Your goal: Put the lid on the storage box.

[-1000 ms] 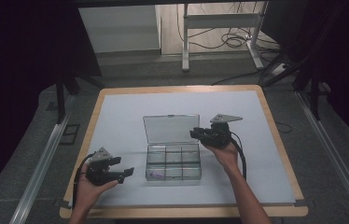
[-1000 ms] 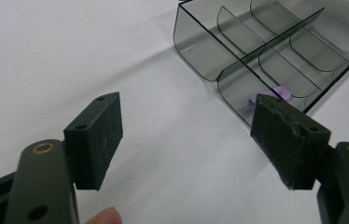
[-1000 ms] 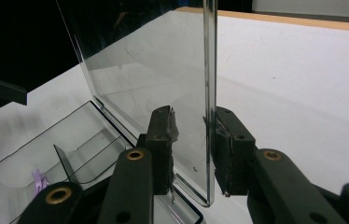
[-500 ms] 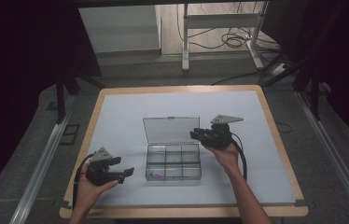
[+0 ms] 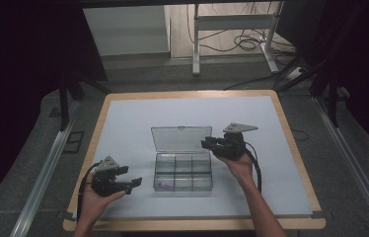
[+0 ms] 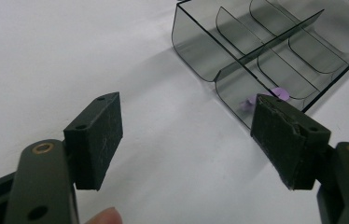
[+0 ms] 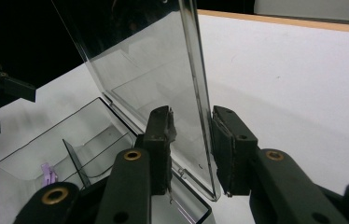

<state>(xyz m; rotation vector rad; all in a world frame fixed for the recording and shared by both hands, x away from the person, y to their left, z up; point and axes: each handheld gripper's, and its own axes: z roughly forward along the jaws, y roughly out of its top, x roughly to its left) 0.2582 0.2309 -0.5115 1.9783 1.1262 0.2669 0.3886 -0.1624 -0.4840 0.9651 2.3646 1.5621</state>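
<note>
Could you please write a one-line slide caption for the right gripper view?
Right tool straddling the raised clear plastic lid of a smoky compartment box, small purple piece inside.

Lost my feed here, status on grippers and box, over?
Right gripper straddling the lid edge, lid upright. Left gripper open beside the clear box. Small purple piece inside.

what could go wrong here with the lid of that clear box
1. The right gripper has its jaws on either side of the lid edge with a gap showing, so the upright lid may swing shut or drop back.
2. The left gripper is open beside the clear box and not touching it, so a push on the lid could slide the box across the table.
3. The small purple piece in one compartment could bounce out if the box jolts.
</note>
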